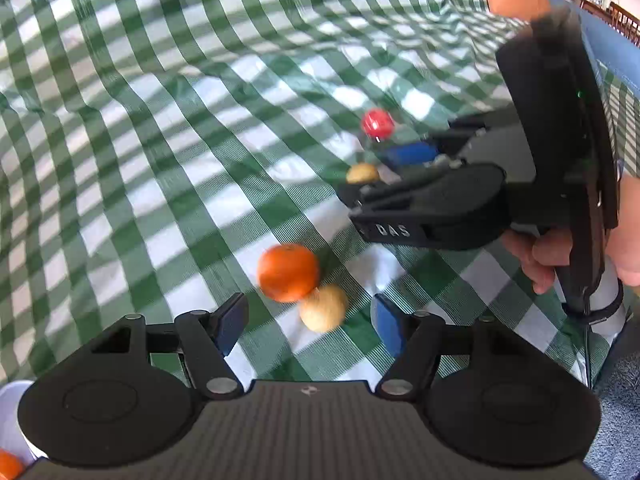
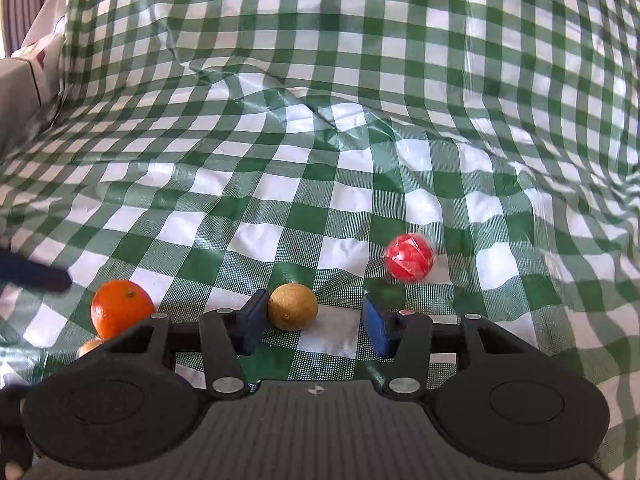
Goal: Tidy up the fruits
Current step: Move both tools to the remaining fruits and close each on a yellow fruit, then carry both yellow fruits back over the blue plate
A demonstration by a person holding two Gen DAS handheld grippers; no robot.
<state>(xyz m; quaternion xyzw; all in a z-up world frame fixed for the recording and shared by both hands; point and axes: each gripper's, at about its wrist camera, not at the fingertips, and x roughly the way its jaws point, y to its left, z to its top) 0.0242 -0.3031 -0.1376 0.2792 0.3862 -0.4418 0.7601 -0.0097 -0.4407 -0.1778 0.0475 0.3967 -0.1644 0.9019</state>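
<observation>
Looking along my left gripper (image 1: 308,326), I saw its two blue pads standing apart with a small tan fruit (image 1: 323,307) lying on the green-and-white checked cloth (image 1: 160,140) between them, a clear gap on both sides, so nothing was gripped. I took the orange (image 1: 288,273) as my landmark. The tan fruit sat touching the orange on its near side, slightly toward my right pad. Beyond the orange and to its right, my right gripper (image 1: 374,168) came in from the side, held by a hand (image 1: 536,258) on its grip. A second tan fruit (image 1: 362,173) showed at its fingertips, and farther from the orange again lay a red ball-shaped fruit in shiny wrap (image 1: 377,122). At the bottom left corner, well on the near side of the orange, I could see the rim of a white container (image 1: 12,412) with something orange inside; I could not tell what it was.

From the right gripper's (image 2: 314,322) own view, the jaws were open around the second tan fruit (image 2: 293,306). The left pad (image 2: 253,326) looked to be touching it or just beside it, while the right pad stood off with cloth showing between. I could not call that a grip. Here the orange (image 2: 122,307) lay to the left of that fruit, apart from it, and the red wrapped fruit (image 2: 409,257) lay beyond and to the right, farthest from the orange. A blurred dark blue pad (image 2: 36,274) of the left gripper showed just left of the orange.
</observation>
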